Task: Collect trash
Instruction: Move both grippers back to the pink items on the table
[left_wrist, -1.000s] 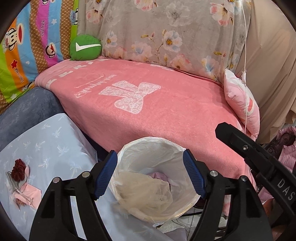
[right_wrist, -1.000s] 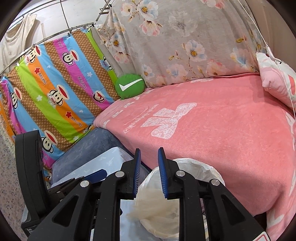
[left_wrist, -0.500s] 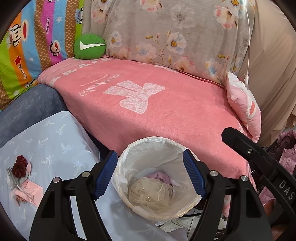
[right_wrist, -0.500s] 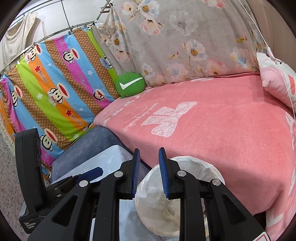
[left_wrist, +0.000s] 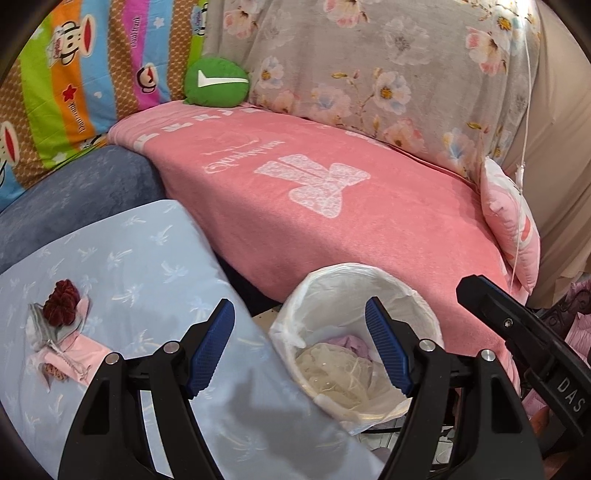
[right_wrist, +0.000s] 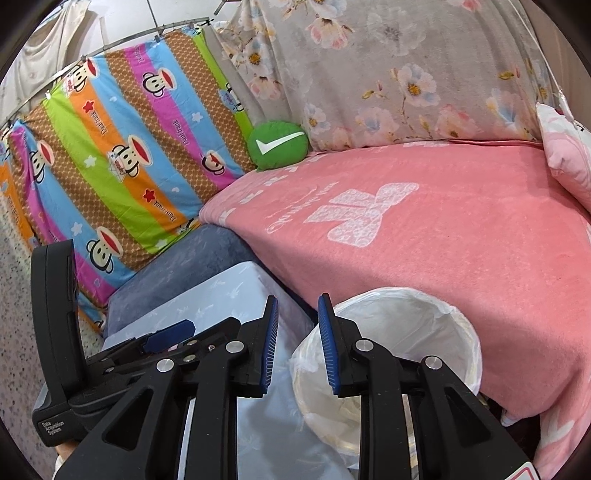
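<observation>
Our left tool (left_wrist: 300, 343) is spread and empty, our right tool (right_wrist: 297, 341) narrowly parted and empty; reaching for the scraps (left_wrist: 61, 332) near the worktop's (left_wrist: 147, 258) left edge could snag its cloth.

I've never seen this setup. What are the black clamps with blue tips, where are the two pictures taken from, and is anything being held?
They are two hand-held grippers, each carrying a camera that looks along its fingers. One picture is from the left gripper, the other from the right gripper. Both are open and hold nothing. Ahead stands a lined bin with a clear bag inside, beside a pink blanket. On the blue cloth at left lie scraps, among them a dark red one and a pink one.
</observation>
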